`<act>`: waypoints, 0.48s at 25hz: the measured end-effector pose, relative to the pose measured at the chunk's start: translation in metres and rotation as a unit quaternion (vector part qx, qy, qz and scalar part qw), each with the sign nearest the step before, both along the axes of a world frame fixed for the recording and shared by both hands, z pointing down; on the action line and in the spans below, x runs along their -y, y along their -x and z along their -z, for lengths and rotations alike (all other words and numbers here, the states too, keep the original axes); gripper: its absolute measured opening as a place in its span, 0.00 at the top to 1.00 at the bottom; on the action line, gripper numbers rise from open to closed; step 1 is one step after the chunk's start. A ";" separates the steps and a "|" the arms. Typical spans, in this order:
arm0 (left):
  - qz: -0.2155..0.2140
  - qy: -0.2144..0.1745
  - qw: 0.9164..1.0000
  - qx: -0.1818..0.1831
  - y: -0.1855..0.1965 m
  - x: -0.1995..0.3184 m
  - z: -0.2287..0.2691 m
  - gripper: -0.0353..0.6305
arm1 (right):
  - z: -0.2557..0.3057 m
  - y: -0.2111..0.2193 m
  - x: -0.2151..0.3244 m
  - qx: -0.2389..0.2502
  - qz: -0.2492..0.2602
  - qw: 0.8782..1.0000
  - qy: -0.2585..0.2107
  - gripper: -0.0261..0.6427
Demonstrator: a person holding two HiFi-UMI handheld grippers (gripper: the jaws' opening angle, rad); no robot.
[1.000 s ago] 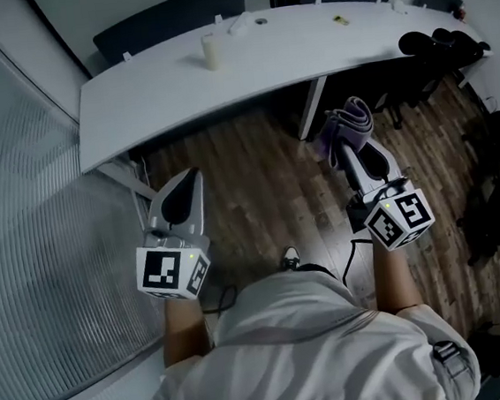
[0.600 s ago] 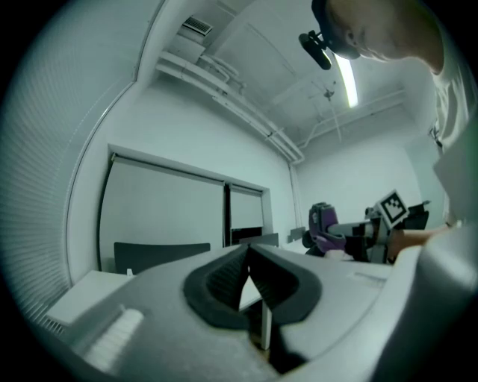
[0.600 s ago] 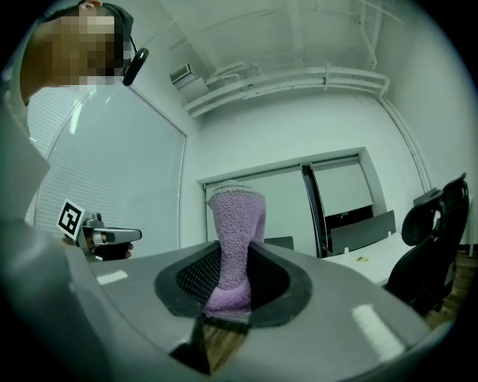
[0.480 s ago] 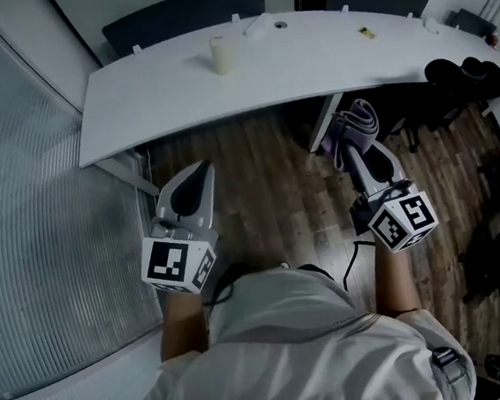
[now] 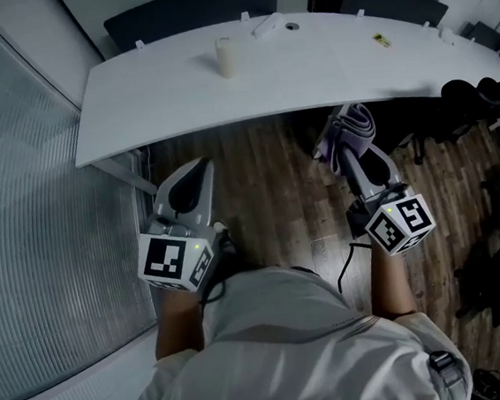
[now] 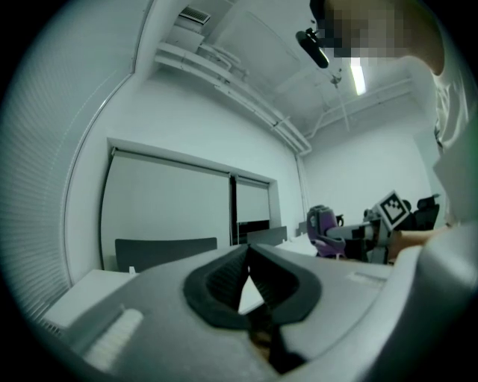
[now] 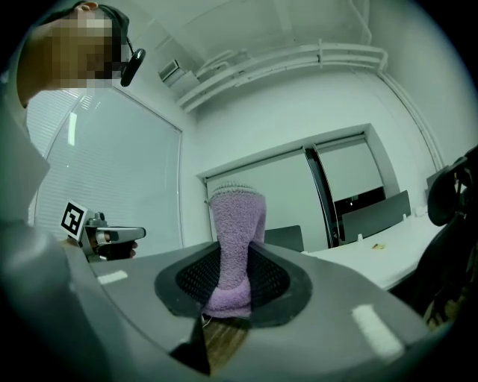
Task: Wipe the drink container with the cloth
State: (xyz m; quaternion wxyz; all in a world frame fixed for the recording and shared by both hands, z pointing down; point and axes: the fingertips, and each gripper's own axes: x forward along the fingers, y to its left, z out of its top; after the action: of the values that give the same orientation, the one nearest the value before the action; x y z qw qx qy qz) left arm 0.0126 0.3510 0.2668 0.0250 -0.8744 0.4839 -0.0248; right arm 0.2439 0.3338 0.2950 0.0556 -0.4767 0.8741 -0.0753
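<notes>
— Looking at the left gripper (image 6: 248,252): closed tip to tip, with nothing pinched inside. And on the right?
— Clamped on the purple cloth (image 7: 236,224) by the right gripper (image 7: 235,257), with the folded end sticking out past the tips.
— Any sign of the drink container (image 5: 227,56)?
— Standing upright on the white table (image 5: 334,66), toward the far edge, left of the middle. Well apart from both grippers, held level over the wood floor (image 5: 267,193) on the near side of the table.
</notes>
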 end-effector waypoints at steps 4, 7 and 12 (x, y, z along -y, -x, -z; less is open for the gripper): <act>-0.012 0.001 1.000 -0.007 0.010 0.044 -0.003 0.94 | -0.004 0.012 0.038 -0.007 -0.008 1.000 0.006 0.81; -0.019 0.001 1.000 -0.011 0.022 0.086 -0.003 0.94 | -0.002 0.025 0.074 -0.013 -0.014 1.000 0.010 0.81; -0.029 0.005 0.999 -0.016 0.060 0.136 0.002 0.94 | 0.006 0.064 0.122 -0.030 -0.021 0.999 0.014 0.81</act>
State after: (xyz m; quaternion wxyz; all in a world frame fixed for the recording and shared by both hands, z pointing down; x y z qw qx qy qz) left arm -0.0473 0.2149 0.2653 0.0132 -0.8886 0.4584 -0.0124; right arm 0.1802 0.2113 0.2893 0.0243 -0.4978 0.8640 -0.0716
